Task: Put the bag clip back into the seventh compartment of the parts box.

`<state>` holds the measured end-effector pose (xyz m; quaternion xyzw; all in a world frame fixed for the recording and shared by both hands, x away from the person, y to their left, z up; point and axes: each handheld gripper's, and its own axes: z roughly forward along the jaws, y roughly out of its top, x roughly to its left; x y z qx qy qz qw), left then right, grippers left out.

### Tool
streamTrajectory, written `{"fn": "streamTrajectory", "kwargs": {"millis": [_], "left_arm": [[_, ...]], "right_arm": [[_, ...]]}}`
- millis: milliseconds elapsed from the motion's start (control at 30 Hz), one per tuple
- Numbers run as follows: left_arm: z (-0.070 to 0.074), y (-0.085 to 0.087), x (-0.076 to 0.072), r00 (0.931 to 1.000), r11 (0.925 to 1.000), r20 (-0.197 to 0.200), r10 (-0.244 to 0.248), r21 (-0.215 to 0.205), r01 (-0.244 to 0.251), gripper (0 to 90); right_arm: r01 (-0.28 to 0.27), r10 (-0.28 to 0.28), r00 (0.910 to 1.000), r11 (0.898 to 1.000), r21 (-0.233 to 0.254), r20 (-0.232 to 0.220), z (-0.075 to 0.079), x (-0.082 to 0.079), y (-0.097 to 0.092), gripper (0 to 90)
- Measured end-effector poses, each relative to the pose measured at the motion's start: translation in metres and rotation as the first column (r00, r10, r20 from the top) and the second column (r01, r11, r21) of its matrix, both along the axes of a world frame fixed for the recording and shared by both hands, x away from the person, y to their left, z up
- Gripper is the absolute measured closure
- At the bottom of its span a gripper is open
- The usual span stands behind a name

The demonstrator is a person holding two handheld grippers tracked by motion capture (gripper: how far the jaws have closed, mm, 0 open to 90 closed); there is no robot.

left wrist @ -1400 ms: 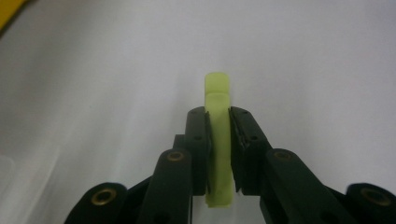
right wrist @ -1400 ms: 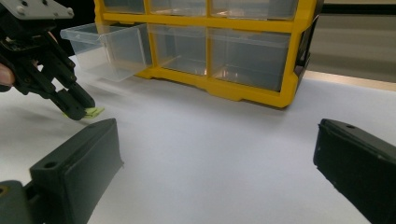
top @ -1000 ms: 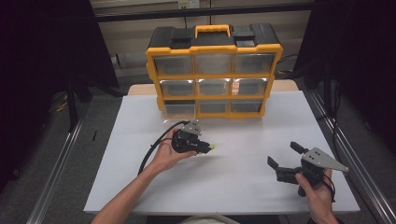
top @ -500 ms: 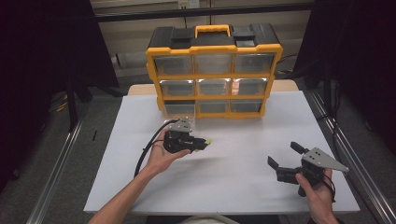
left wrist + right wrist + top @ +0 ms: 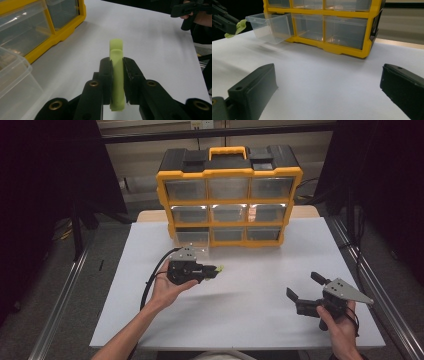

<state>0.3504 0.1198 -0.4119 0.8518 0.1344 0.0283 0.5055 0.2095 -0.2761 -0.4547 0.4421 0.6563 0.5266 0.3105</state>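
Observation:
My left gripper [image 5: 214, 269] hovers over the white table [image 5: 250, 320], just in front of the organizer's pulled-out bottom-left drawer [image 5: 192, 238]. Its jaws are shut on a small lime-green plastic piece [image 5: 116, 75], which stands upright between the pads and sticks out past the tips. The right gripper view shows that green piece [image 5: 239, 26] beside the clear drawer [image 5: 270, 26]. My right gripper [image 5: 303, 285] stays near the table's front right with its jaws wide open and nothing between them [image 5: 329, 82].
A yellow and black organizer [image 5: 229, 195] with several clear drawers stands at the back of the table. A black cable [image 5: 150, 282] loops from the left gripper toward the forearm. Metal rails run along both sides of the table.
The left gripper, with the green piece in it, has drifted a little to the left and lifted slightly. The right gripper has stayed where it was.

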Motion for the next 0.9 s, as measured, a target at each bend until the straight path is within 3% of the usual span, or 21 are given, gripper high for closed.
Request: {"fn": "streamTrajectory", "kwargs": {"millis": [133,167,233,500,833,900], "left_arm": [[0.007,0.007,-0.001,0.9997,0.9996,0.023,0.012,-0.026,-0.011,78.5],[0.008,0.008,-0.001,0.9997,0.9991,0.018,0.016,-0.04,-0.016,78.5],[0.01,0.011,-0.001,0.9996,0.9994,0.023,0.019,-0.03,-0.018,78.5],[0.02,0.027,0.002,0.9974,0.9936,0.024,0.068,-0.092,-0.065,78.5],[0.033,0.038,0.003,0.9961,0.9912,0.038,0.08,-0.108,-0.076,78.5],[0.034,0.039,0.004,0.9955,0.9933,0.045,0.084,-0.084,-0.08,78.5]], "right_arm": [[-0.007,0.007,1.0,1.0,0.002,0.002,0.0,0.0,0.0,0.2],[-0.011,0.011,0.9999,1.0,0.0,0.002,0.0,0.0,0.0,0.2],[-0.018,0.018,0.9998,1.0,-0.003,0.003,0.0,0.0,-0.001,0.1],[-0.008,0.008,0.9999,1.0,-0.001,0.011,0.0,-0.001,-0.001,0.0],[-0.012,0.012,0.9999,1.0,0.0,0.011,0.001,-0.001,-0.001,0.0],[-0.011,0.011,0.9999,1.0,0.0,0.011,0.0,-0.001,-0.001,0.0]]}}
